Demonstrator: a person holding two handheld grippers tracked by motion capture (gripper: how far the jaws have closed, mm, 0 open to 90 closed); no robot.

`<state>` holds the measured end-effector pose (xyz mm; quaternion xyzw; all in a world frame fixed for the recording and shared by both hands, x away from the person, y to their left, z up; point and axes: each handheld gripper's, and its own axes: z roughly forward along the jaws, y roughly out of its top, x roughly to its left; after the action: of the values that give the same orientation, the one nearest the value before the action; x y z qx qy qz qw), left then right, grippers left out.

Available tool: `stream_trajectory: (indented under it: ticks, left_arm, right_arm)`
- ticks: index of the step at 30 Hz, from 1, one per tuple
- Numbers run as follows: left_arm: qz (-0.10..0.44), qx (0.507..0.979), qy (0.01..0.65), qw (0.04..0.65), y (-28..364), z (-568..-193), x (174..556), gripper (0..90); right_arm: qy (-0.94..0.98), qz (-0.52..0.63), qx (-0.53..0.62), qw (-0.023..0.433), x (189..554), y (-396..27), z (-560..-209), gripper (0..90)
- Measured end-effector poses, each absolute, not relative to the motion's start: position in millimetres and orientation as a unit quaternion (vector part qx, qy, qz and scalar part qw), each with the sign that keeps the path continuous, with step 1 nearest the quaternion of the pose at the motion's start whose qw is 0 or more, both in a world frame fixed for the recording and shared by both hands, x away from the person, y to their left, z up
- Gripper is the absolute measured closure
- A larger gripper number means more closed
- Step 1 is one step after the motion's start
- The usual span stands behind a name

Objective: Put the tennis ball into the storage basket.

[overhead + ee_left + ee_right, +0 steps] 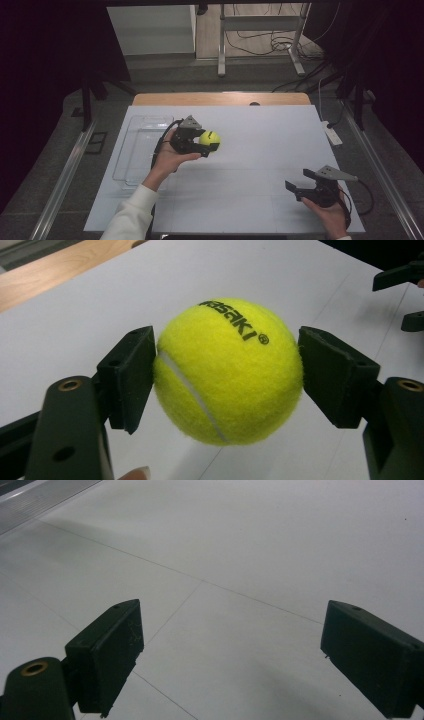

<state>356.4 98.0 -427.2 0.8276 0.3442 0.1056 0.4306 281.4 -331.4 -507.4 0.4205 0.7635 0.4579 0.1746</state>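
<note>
While the left claw [207, 145] hangs above the middle of the white desk [260, 135], it grips a yellow tennis ball [210, 138] between its two black pads; in the left gripper view the ball [227, 372] sits squarely between the pads, one pressing each side, with a white seam curving down its face and black lettering across its top; the ball is lifted clear of the desk, whose pale surface shows beneath and behind it; a fingertip shows at the bottom edge of that view. The left hand [167, 157] wraps the gripper body from below, and a white sleeve [131, 212] runs from it to the bottom of the high view; a black cable loops from the gripper towards the hand. Just to the left of that hand a clear plastic tray [137, 145] lies flat on the desk, near its left edge. The right claw [298, 186] sits well apart from the ball, low over the near right corner of the desk, held in the right hand [330, 212]; its jaws stand wide and released, with nothing between them; the right gripper view looks past its two pads [107, 647] onto bare desk crossed by thin seam lines. Beyond the far edge of the desk a wooden strip [220, 98] shows.
</note>
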Motion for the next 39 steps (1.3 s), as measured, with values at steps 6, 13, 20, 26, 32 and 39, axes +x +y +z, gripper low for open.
stream_trajectory:
  ticks: [6, 13, 20, 26, 32, 39]
  left_arm:
    - [0.114, 0.824, 0.349, 0.432, 109.8, -424.4, 353.5, 27.1]
    - [0.124, 0.817, 0.354, 0.438, 121.7, -421.3, 350.1, 27.1]
    - [0.134, 0.805, 0.366, 0.447, 137.3, -416.0, 351.0, 27.1]
    - [0.137, 0.802, 0.370, 0.448, 143.7, -416.6, 351.8, 27.1]
    - [0.140, 0.800, 0.371, 0.451, 147.4, -417.8, 353.5, 27.1]
    - [0.149, 0.796, 0.376, 0.451, 152.3, -418.7, 355.6, 27.1]
  right_arm:
    - [0.762, 0.457, 0.424, 0.177, 282.0, -331.9, -507.7, 10.5]
    - [0.764, 0.455, 0.422, 0.179, 281.7, -328.6, -508.2, 10.5]
    - [0.761, 0.454, 0.426, 0.182, 282.1, -329.6, -508.4, 10.7]
    - [0.761, 0.452, 0.427, 0.184, 281.7, -329.8, -508.6, 10.7]
    - [0.760, 0.451, 0.428, 0.186, 280.7, -330.3, -508.2, 10.7]
    - [0.763, 0.448, 0.426, 0.188, 280.8, -328.8, -508.6, 10.7]
